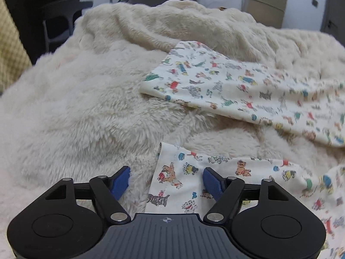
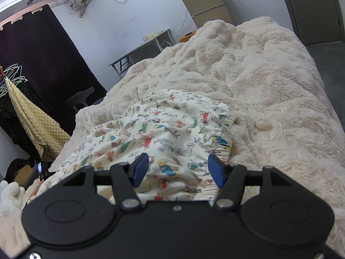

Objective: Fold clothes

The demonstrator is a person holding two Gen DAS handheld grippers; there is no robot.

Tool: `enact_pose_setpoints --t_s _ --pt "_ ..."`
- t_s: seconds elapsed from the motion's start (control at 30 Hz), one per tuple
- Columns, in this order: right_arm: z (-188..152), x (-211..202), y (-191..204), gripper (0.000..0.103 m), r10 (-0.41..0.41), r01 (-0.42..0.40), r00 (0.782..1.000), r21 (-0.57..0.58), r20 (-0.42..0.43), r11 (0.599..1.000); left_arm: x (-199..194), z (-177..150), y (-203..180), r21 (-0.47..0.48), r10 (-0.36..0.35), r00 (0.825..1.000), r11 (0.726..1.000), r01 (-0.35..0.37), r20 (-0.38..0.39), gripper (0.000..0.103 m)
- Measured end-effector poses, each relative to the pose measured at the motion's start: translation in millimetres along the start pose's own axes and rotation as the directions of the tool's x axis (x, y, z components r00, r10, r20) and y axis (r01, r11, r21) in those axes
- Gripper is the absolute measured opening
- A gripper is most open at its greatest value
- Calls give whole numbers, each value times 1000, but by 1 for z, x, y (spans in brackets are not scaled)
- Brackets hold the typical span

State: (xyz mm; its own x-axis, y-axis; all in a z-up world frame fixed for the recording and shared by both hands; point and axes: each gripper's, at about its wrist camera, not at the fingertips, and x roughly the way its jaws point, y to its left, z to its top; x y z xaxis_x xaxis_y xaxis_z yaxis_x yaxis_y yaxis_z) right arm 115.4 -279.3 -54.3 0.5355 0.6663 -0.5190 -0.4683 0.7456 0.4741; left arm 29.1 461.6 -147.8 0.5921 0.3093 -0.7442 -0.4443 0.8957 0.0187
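item: printed pants [image 1: 237,86], one pair, cream cotton-like knit with small multicoloured cartoon animals. location: lying on the bed, on top of the plush blanket [image 1: 75,108]. in my left wrist view both legs run side by side, the far leg flat with a straight hemmed cuff, the near leg cuff [image 1: 172,172] slightly rumpled, its edge curled up. in my right wrist view the gathered elastic waistband [image 2: 224,129] sits at the right-hand edge of the garment, puckered and ribbed.

progress: as i judge it, early. the pants look spread out lengthwise, legs apart, no fold made yet that i can see. left to do: bring one leg over the other, then fold cuffs toward the waist.

left gripper [image 1: 166,181]: blue pads spread, straddling the near leg cuff, the cloth between them but not pinched; the right pad seems to lie against the fabric, the left one over the fur.

right gripper [image 2: 179,168]: tongs spread, hanging just over the waist end, nothing clamped. whether the pads touch the cloth i cannot tell.

blanket: cream long-pile faux fur, deep soft ridges and hollows, likely to drag on thin cloth.

pants fabric: thin, limp, creases easily.
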Motion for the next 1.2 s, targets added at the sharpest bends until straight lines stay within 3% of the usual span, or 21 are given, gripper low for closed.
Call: enact_pose_setpoints --t_s 0.2,0.27,0.33,0.53,0.6,0.73,0.8,0.9,0.97,1.07,1.13,1.2 --pt "0 2 0 59 -5 5 1000 -2 -5 1000 -2 0 -7 30 -13 1000 999 13 6 42" --pt "0 2 0 59 -3 3 1000 -1 -3 1000 -3 -1 -10 35 -21 1000 999 21 3 20" --pt "0 2 0 59 -3 3 1000 -1 -2 1000 -3 -2 -12 39 -22 1000 999 22 -2 9" --pt "0 1 0 59 -3 3 1000 -2 -2 1000 -12 -3 1 -8 -8 999 1000 8 50 3" --pt "0 0 1 59 -3 3 1000 -3 0 1000 -23 1 9 -13 86 992 996 -85 91 3" --pt "0 0 2 59 2 -2 1000 -8 -2 1000 -43 11 20 -32 206 967 978 -204 148 3" --pt "0 1 2 59 3 -3 1000 -11 -4 1000 -37 17 19 20 259 958 965 -263 124 3" --pt "-1 0 4 59 0 -1 1000 -22 -7 1000 -14 14 7 162 271 962 948 -274 38 16" --pt "0 -1 5 59 -2 2 1000 -27 -5 1000 -20 9 10 166 264 964 949 -267 36 26" --pt "1 -3 7 59 1 -1 1000 -27 0 1000 -45 -1 26 133 222 974 965 -226 49 64" --pt "1 -4 8 59 4 -4 1000 -32 3 999 -73 -11 43 131 184 982 973 -189 53 68" --pt "1 -4 9 59 3 -3 1000 -33 1 999 -103 -28 58 208 187 981 959 -193 49 74"
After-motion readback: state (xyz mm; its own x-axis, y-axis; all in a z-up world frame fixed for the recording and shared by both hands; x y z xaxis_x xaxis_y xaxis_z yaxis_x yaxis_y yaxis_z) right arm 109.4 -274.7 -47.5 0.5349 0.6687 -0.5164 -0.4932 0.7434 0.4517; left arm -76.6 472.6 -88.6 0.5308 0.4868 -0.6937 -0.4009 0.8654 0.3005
